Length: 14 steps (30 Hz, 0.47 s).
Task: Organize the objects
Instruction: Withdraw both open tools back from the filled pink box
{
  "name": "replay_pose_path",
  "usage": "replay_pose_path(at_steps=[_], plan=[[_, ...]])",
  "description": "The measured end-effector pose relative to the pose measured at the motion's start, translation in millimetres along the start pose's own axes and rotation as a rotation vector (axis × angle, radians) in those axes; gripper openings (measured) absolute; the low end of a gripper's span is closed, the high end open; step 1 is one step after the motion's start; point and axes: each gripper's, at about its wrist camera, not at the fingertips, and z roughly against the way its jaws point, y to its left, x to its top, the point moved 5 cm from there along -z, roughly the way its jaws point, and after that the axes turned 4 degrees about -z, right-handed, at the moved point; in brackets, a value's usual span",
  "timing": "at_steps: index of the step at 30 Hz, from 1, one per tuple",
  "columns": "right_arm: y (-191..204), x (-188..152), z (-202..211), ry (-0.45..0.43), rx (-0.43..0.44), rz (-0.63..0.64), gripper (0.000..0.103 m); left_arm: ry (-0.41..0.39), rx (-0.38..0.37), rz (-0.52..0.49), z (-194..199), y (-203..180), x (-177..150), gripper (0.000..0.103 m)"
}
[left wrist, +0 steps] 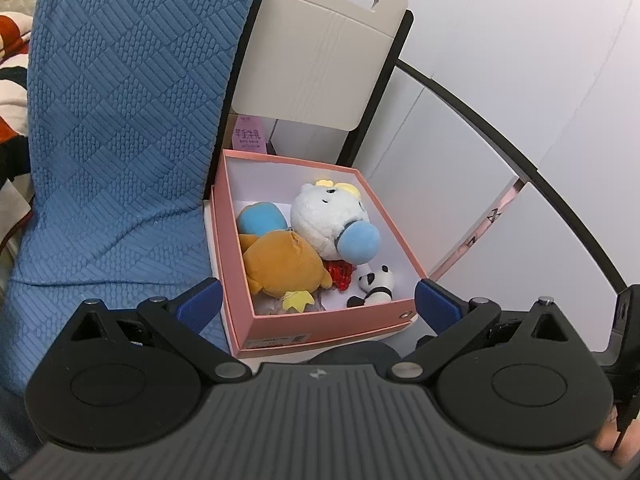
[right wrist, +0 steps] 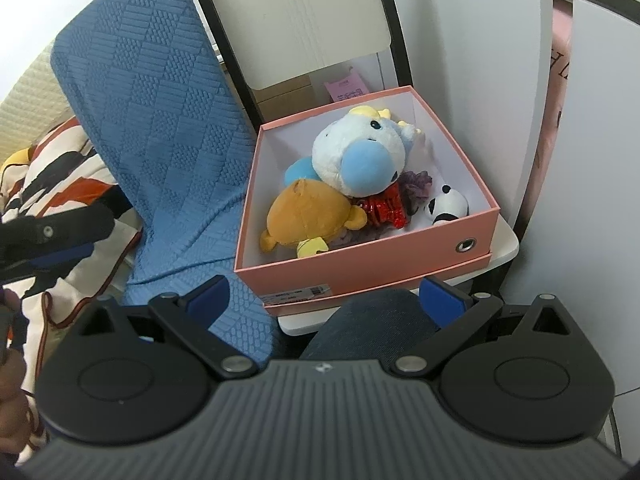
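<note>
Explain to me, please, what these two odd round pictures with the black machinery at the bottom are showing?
Each picture comes from a fisheye camera on a hand-held two-finger gripper, looking along its blue-tipped fingers. One view shows the left gripper, the other the right gripper. Both are open and hold nothing. Ahead, a pink box sits on a white chair seat beside a blue blanket. Inside lie a white plush, an orange plush, a small panda and something shiny red.

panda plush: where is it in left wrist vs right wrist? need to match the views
Left wrist: panda plush at the pink box's near right corner, lower centre of frame.
Right wrist: panda plush against the box's right wall, right of centre.
Shared landmark: red shiny ornament just left of it.
</note>
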Motion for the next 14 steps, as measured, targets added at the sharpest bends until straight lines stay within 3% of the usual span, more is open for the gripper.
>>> replay_pose_path(at_steps=[14], plan=[[-3.2,-2.6,-3.5,0.012,-0.01,-0.005,0.103,0.007,0.004,-0.011,0.3,-0.4,-2.1,0.103]])
